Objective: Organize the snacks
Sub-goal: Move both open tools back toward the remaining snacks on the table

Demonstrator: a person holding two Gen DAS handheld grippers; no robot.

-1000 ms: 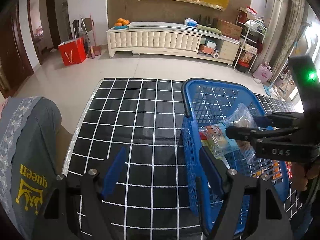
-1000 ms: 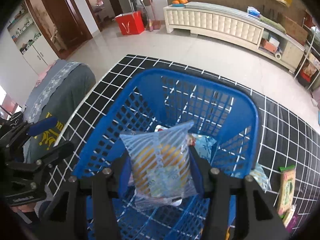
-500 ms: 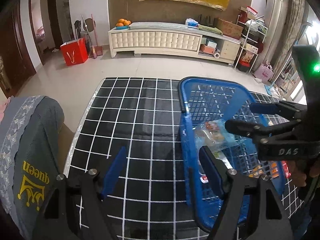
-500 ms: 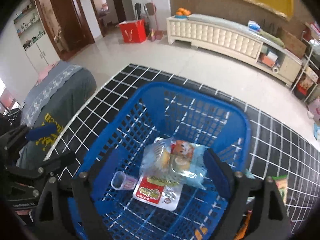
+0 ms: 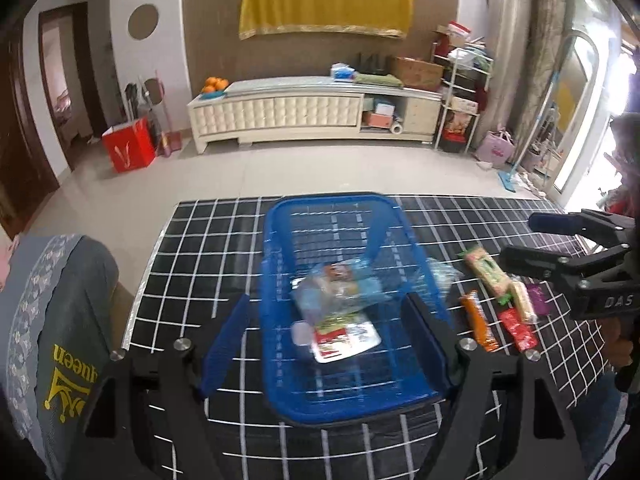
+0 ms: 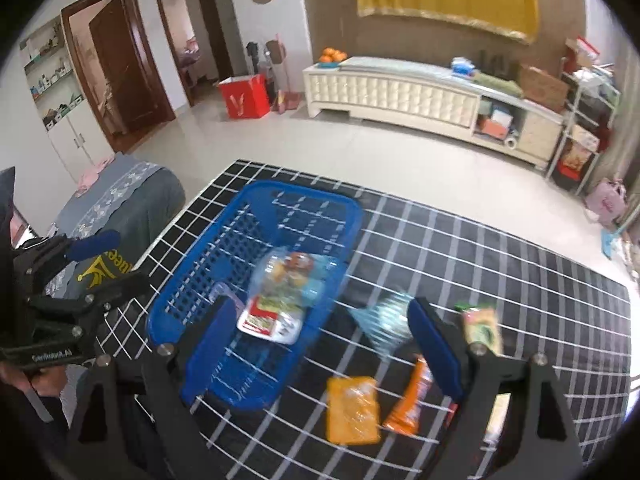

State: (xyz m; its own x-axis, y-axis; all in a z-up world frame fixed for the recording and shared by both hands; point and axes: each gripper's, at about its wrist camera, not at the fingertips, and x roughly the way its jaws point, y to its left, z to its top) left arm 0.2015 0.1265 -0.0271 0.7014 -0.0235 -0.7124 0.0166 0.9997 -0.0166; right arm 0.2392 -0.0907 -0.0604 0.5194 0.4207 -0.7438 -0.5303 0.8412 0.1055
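A blue plastic basket (image 5: 276, 248) (image 6: 200, 264) stands on the black checked table (image 5: 192, 272). Inside lie a clear snack bag (image 5: 340, 284) (image 6: 292, 276) and a red-and-white packet (image 5: 344, 338) (image 6: 268, 322). My left gripper (image 5: 332, 344) is open and empty, above the basket's near end. My right gripper (image 6: 324, 344) is open and empty, above the basket's right rim; it also shows at the right of the left wrist view (image 5: 520, 240). Loose snacks lie right of the basket: an orange bag (image 6: 352, 410), an orange stick pack (image 6: 412, 400) (image 5: 478, 320), a clear striped bag (image 6: 384, 320), a green-tan pack (image 6: 482, 330) (image 5: 486, 270).
A grey cushioned seat (image 5: 52, 320) (image 6: 120, 200) stands at the table's left edge. Beyond the table are tiled floor, a white low cabinet (image 5: 312, 110), a red bag (image 5: 128, 148) and shelves (image 6: 588, 120) at the right.
My right gripper opened and let the clear snack bag drop into the basket, then drew back to the right. My left gripper swung right, over the basket.
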